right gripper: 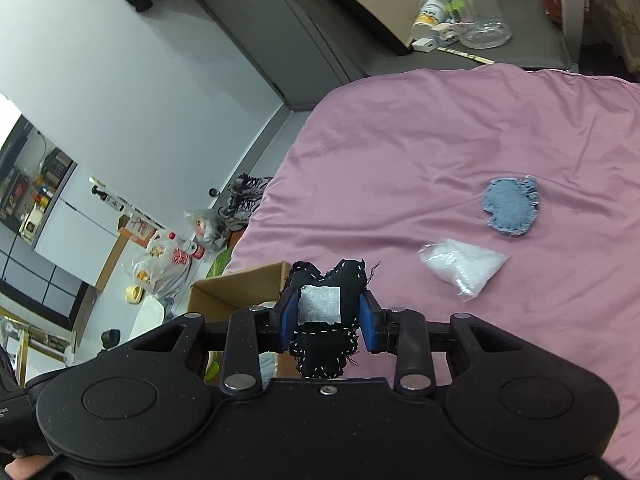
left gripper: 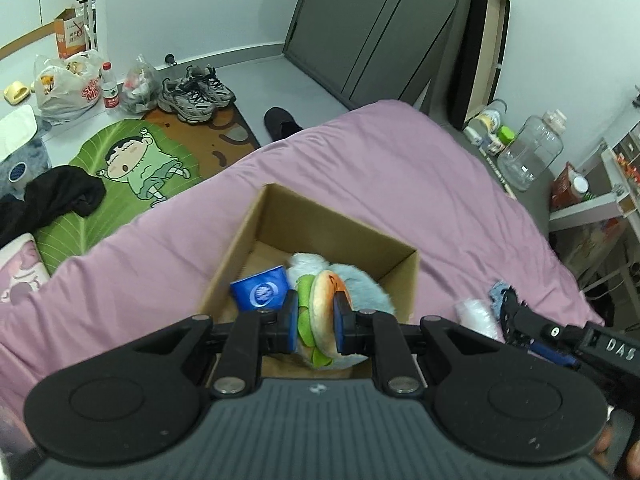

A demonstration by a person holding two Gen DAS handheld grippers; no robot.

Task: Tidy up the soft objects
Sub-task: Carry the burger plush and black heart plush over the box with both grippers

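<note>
With your left gripper (left gripper: 316, 322) clamping a plush burger toy (left gripper: 320, 312) over the brown cardboard box (left gripper: 340, 220) and your right gripper (right gripper: 329, 322) pinching a black stitched fabric heart (right gripper: 326, 304), a denim patch (right gripper: 511, 205) and clear plastic pouch (right gripper: 460, 266) remain on the pink bedsheet (right gripper: 420, 140).

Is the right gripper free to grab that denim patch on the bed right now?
Probably not: the right gripper is shut on a black stitched plush. The denim patch lies uncovered on the pink bedsheet.

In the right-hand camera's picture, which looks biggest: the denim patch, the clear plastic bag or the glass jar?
1. Glass jar
2. Clear plastic bag and denim patch: look alike, not ranked.
The jar stands farther off, so truly larger.
</note>
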